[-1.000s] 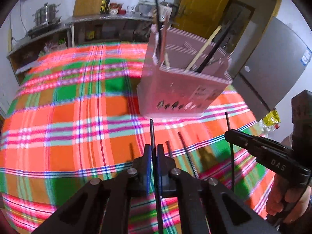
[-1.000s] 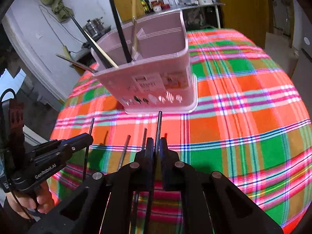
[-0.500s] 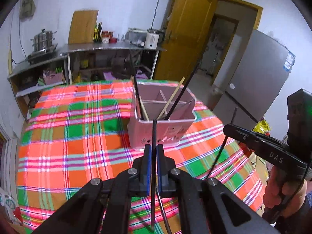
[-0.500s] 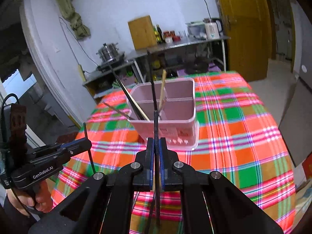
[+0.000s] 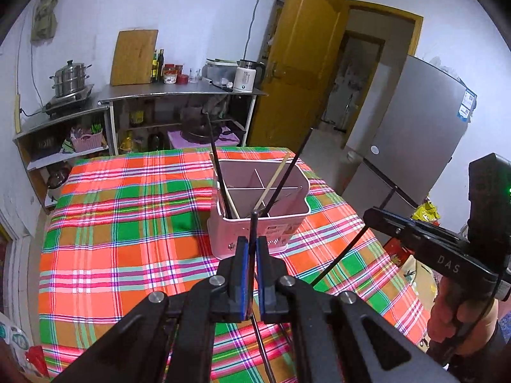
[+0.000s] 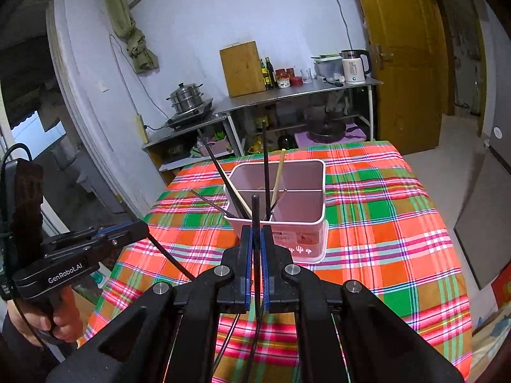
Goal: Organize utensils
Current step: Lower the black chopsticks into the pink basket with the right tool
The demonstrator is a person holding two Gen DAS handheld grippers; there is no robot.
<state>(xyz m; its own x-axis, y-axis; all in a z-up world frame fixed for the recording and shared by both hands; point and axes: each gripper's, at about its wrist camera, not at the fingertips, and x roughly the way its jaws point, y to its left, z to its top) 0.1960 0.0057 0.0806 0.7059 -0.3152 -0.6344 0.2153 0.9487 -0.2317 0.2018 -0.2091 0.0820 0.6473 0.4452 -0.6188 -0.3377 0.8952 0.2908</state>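
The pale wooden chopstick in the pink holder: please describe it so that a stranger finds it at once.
On the plaid tablecloth stands a pink divided holder. Several sticks lean out of its compartments. The pale wooden chopstick is the only light one reaching above the far rim; its neighbours are black.

We are looking at a home kitchen.

We are seeing a shiny metal counter by the wall, and a steamer pot is sitting on a small stove. A white kettle, sauce bottles and a big wooden cutting board are standing on the counter. A grey fridge is standing near a yellow door. A table with a bright checked cloth is filling the middle, and a pink utensil holder is sitting on it.
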